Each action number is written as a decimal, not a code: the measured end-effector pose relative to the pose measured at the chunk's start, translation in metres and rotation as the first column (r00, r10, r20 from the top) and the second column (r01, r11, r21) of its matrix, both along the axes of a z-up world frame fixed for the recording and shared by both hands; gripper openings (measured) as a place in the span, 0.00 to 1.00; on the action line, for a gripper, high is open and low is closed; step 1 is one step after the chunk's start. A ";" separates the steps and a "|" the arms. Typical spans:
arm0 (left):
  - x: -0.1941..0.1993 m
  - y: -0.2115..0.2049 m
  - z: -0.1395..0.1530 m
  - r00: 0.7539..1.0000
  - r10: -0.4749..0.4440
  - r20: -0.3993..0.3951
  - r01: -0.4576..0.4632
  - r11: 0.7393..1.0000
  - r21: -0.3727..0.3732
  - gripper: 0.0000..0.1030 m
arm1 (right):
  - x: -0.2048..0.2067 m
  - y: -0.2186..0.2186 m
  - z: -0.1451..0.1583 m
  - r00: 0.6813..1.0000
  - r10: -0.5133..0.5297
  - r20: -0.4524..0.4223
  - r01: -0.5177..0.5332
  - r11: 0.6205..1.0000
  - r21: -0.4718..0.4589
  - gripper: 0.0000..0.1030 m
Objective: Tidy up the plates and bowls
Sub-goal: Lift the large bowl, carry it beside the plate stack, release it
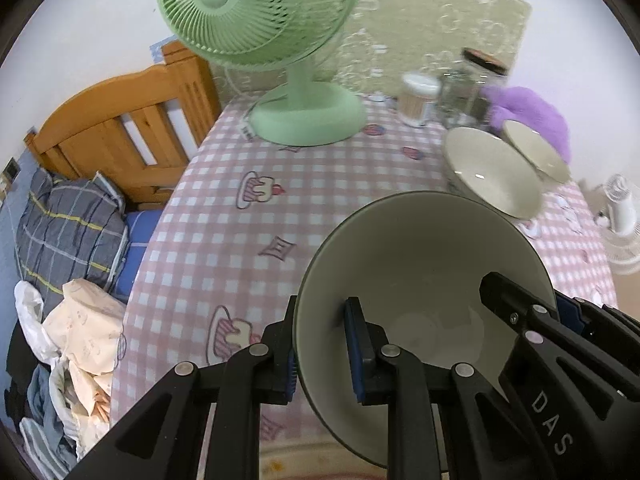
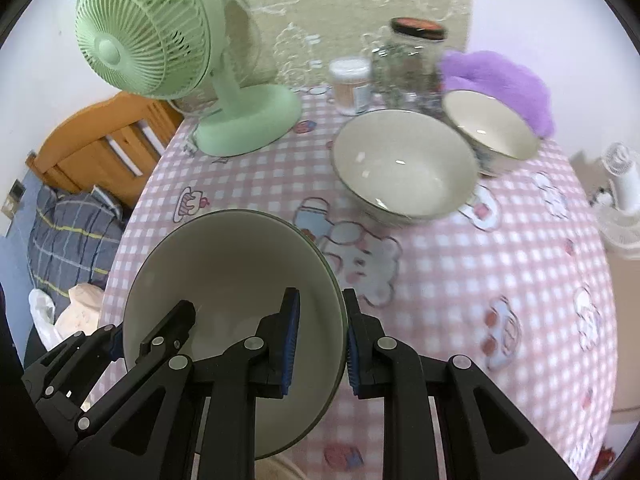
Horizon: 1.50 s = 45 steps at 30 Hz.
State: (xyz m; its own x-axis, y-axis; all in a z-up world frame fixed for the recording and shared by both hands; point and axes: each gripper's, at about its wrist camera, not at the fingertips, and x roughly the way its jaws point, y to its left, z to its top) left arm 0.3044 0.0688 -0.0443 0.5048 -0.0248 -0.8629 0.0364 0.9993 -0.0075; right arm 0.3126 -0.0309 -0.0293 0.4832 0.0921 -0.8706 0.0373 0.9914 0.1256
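Both grippers clamp one pale bowl (image 1: pixel 420 280) low in frame: left gripper (image 1: pixel 324 354) fingers pinching its left rim, right gripper (image 2: pixel 320 346) fingers its right rim; two more bowls (image 2: pixel 404 166) sit upper right on the counter (image 2: pixel 460 280)

Each camera sits just behind its own fingers and looks steeply down along them at the checked tablecloth (image 1: pixel 240 240). The left wrist view has a pale bowl (image 1: pixel 420 280) close up, its rim between the fingers; the right wrist view meets that bowl from its other side. Both share the green fan (image 2: pixel 152 40) (far beyond the fingertips) and two more bowls (image 2: pixel 404 164).
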 end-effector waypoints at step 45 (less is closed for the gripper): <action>-0.184 -0.143 -0.035 0.995 0.061 -0.077 -0.061 0.998 -0.002 0.19 | -0.192 -0.150 -0.030 0.995 0.044 -0.087 -0.040 0.998 0.053 0.23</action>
State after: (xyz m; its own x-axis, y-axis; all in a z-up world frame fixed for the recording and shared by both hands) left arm 0.1200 -0.0746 -0.0793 0.4374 0.0005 -0.8992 -0.0257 0.9996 -0.0119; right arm 0.1209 -0.1809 -0.0591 0.4001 0.1560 -0.9031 0.0090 0.9847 0.1741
